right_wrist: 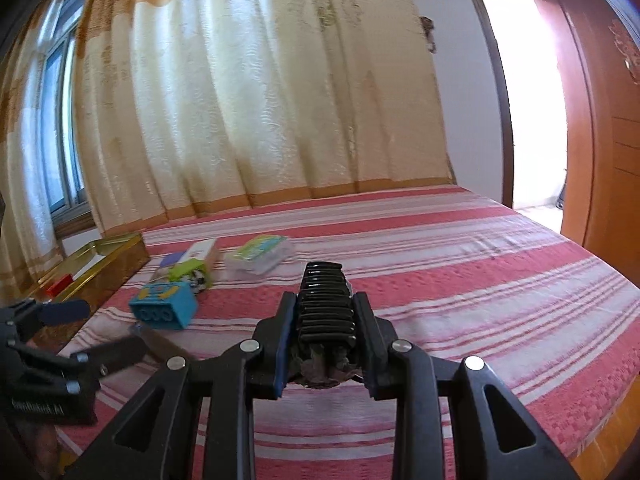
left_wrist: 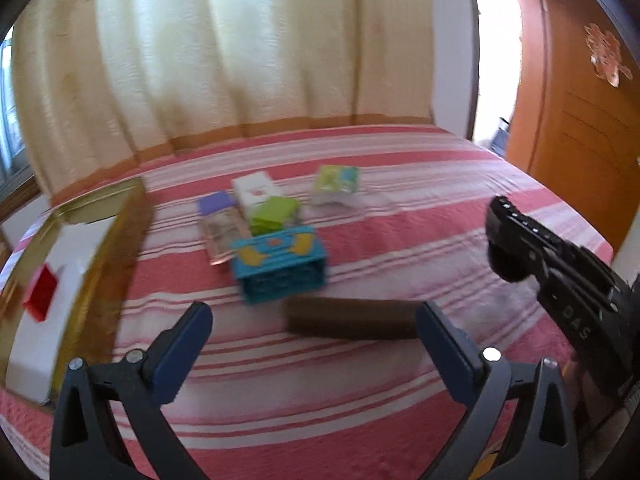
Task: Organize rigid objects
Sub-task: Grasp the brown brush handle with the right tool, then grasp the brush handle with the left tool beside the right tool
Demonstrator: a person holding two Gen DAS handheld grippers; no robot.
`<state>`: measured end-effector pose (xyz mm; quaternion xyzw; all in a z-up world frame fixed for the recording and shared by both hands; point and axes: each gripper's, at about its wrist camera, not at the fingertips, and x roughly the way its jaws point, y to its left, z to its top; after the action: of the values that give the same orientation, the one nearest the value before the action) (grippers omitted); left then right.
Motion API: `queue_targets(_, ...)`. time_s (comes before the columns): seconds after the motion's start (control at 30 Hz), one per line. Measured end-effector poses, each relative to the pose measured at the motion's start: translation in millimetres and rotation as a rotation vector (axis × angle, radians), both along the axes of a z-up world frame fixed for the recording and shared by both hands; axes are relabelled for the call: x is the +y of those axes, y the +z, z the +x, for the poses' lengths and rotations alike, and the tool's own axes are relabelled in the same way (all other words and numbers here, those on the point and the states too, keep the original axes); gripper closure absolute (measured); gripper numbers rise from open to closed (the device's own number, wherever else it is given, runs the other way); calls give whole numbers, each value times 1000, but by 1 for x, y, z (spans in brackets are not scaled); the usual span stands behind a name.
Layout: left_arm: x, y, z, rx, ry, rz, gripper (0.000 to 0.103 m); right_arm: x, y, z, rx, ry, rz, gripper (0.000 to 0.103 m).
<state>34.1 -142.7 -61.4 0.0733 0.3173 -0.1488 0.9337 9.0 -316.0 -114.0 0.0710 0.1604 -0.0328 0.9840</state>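
Black ribbed object [right_wrist: 325, 300] clenched by right fingers [right_wrist: 362, 320]; left fingers [left_wrist: 188, 344] released; labels blurred.

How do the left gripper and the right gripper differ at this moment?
The left gripper has its jaws spread wide with nothing pressed between them; the right gripper is shut on a black ribbed object. The left gripper points toward the brown box lying on the striped bedspread; the right gripper points over bare bedspread. Both have the same black frame with blue pads.
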Motion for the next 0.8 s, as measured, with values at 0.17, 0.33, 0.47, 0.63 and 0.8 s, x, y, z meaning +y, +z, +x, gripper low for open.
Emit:
queue_targets(0.17, -27, -10, 10, 58, -48, 37, 0, -9, -4, 0, 7, -12, 20, 73)
queue_targets(0.33, -37, -19, 13, 79, -38, 90, 0, -11, -8, 0, 9, -4, 38, 73)
queue_targets(0.47, -36, -20, 16, 80, -25, 95, 1, -11, -9, 0, 6, 9, 44, 72)
queue_targets(0.63, -29, -19, 14, 74, -25, 85, 1, -9, -8, -1, -2, 17, 45, 73)
queue_targets(0.8, -12, -16, 12, 53, -12, 49, 1, -6, -5, -2, -13, 25, 43, 73)
